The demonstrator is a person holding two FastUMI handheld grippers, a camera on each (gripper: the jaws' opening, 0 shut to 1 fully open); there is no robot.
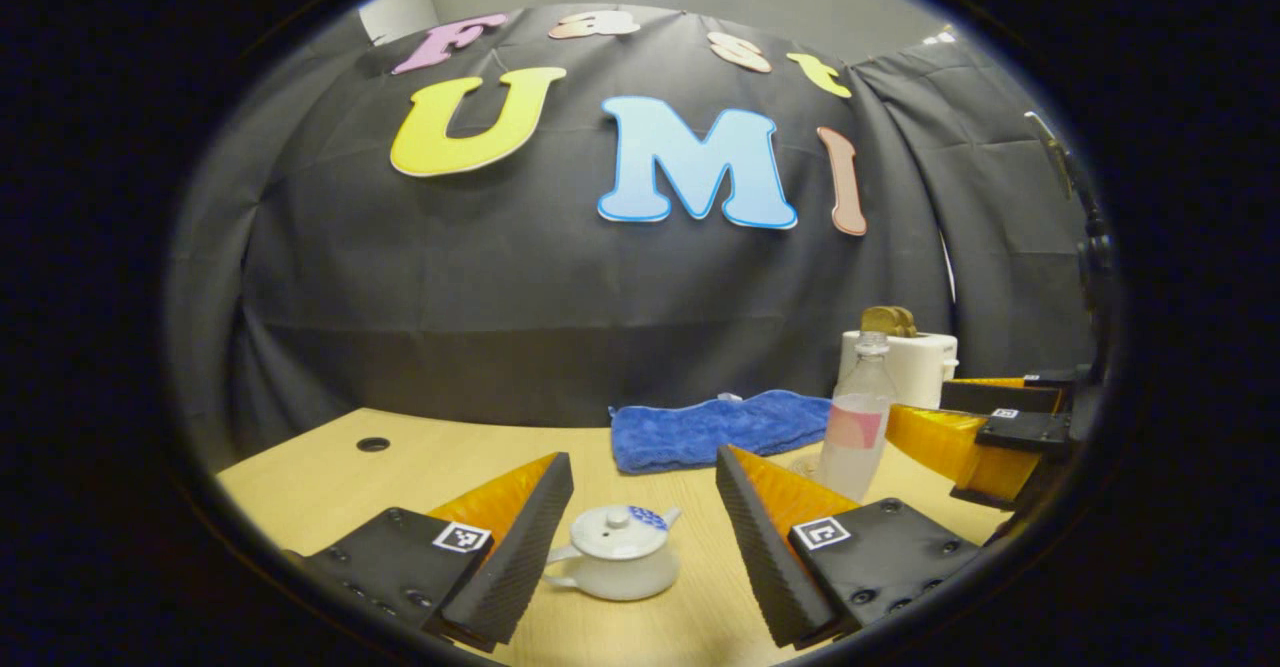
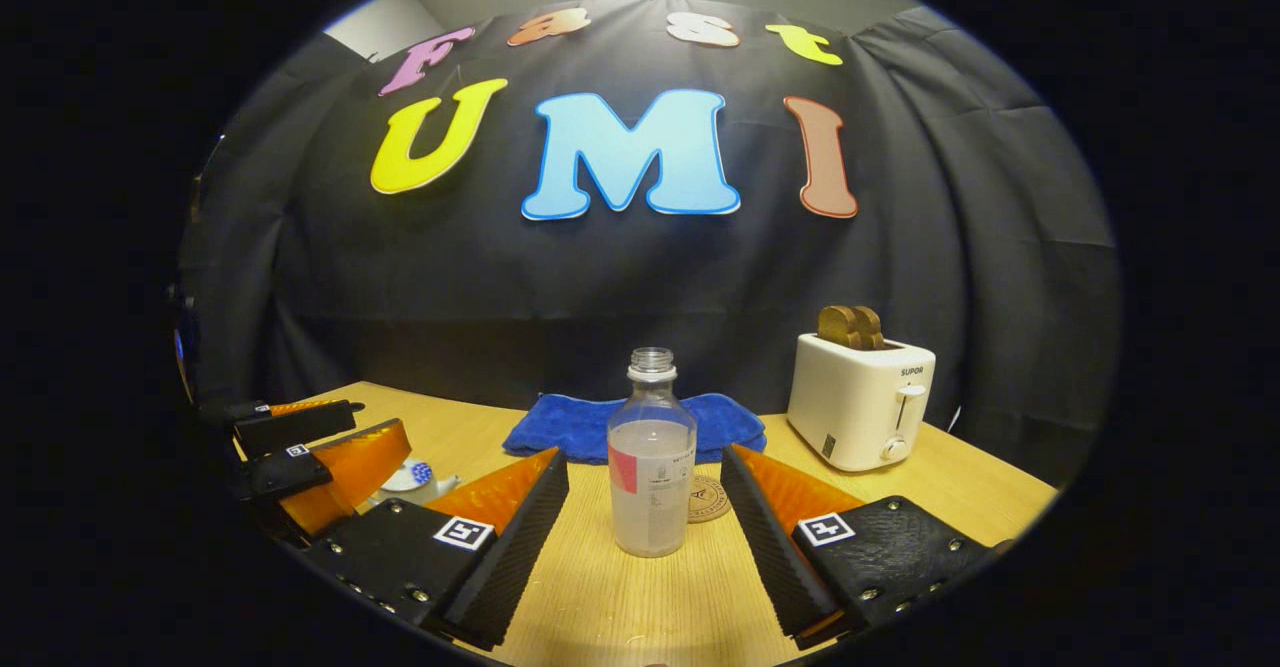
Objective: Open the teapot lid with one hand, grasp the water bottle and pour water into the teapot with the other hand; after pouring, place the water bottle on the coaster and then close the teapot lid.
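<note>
**Both grippers lined up, nothing held yet**

On the table [image 2: 620, 597], the right gripper [image 2: 645, 517] stands released around the uncapped bottle [image 2: 651, 467]; it should close mid-body. The left gripper [image 1: 645, 527], released, brackets the teapot [image 1: 612, 554]; it should pinch the lid [image 1: 618, 530] knob squarely.

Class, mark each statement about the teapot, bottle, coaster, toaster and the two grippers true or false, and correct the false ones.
1. The teapot has its lid on. True.
2. The water bottle wears a cap. False: its neck is open.
3. The bottle stands on the coaster. False: it stands on the table, in front of the coaster.
4. The right gripper is shut on the bottle. False: its jaws are open, clear of the bottle.
5. The left gripper is open around the teapot. True.
6. Bread sits in the toaster. True.
</note>
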